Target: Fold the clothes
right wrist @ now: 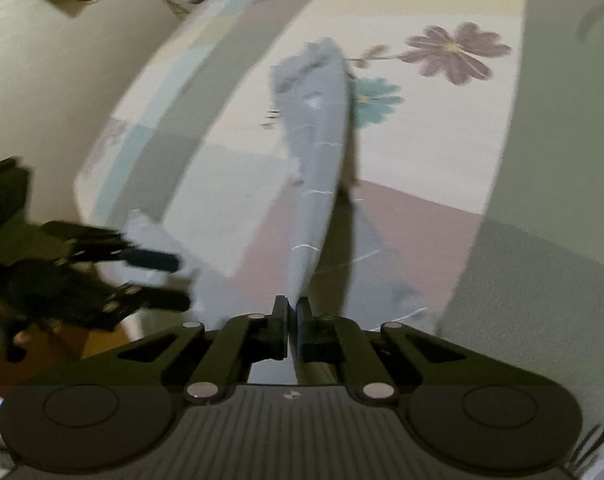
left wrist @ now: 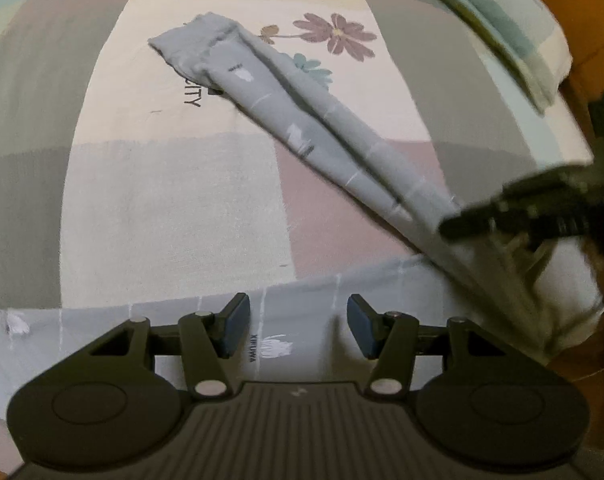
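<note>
Nearest the left wrist camera, the left tool stands wide, its blue pads apart over the near hem of the pale grey-blue cotton garment with thin white lines, gripping nothing. That garment lies on the bed with its pastel patchwork, flower-printed cover; one long limb of it runs as a taut, narrow band from the lower right of the frame to the upper middle, beside the printed flowers. At its lower-right end the right tool is pinched narrow on the cloth, so the long axis points straight away from it, up the right wrist frame. Judging by this, the right side leads the fold. Open cover lies to the left of the band; the bed's edge and a cream wall fill the left of the right wrist frame.
</note>
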Demonstrator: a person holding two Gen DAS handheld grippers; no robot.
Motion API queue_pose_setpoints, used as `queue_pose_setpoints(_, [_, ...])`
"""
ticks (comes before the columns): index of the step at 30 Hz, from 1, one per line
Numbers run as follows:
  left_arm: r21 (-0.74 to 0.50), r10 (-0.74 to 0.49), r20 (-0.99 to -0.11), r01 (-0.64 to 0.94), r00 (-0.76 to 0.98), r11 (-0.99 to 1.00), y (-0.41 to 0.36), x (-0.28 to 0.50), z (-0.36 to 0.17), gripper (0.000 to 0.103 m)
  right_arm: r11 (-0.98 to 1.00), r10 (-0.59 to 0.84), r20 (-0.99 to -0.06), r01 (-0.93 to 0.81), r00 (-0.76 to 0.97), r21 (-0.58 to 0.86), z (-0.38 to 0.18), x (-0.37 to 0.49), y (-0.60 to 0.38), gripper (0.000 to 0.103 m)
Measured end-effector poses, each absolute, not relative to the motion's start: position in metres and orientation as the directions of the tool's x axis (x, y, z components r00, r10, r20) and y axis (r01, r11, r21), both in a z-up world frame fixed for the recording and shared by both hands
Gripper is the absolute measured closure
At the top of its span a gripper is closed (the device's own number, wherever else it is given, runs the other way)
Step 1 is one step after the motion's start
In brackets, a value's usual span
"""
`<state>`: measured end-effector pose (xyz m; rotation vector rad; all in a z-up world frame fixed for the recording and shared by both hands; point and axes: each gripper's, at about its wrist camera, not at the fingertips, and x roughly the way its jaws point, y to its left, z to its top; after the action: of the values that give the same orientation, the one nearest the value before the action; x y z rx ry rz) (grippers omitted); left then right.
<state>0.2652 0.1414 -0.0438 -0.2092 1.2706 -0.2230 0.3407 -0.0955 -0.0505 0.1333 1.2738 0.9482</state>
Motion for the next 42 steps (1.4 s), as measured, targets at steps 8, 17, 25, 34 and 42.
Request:
queue_pose_setpoints(8, [-0.421, -0.402, -0.872, -0.010, 0.280, 0.907, 0.144, 0.267, -0.044, 0.046, 0.562, 0.675, -0.724, -0.537, -0.141, 0.629, -0.057, 0.304, -0.080, 0.092])
queue_pose_setpoints(17, [-0.446, -0.418, -0.864, -0.039, 0.280, 0.894, 0.131, 0.294, -0.077, 0.046, 0.610, 0.664, -0.741, -0.500, -0.102, 0.615, -0.058, 0.296, -0.111, 0.073])
queue_pose_setpoints(25, [-0.443, -0.424, -0.857, 0.000, 0.293, 0.896, 0.121, 0.313, -0.090, 0.038, 0.665, 0.650, -0.756, -0.425, -0.074, 0.614, -0.056, 0.281, -0.156, 0.066])
queue_pose_setpoints(34, [-0.446, -0.406, -0.823, -0.010, 0.397, 0.895, 0.117, 0.319, -0.093, 0.045, 0.723, 0.618, -0.783, -0.343, -0.065, 0.599, -0.065, 0.250, -0.186, 0.058])
queue_pose_setpoints(42, [-0.402, -0.371, -0.830, 0.013, 0.417, 0.915, 0.110, 0.320, -0.084, 0.096, 0.758, 0.577, -0.815, -0.342, -0.043, 0.555, -0.064, 0.236, -0.200, 0.058])
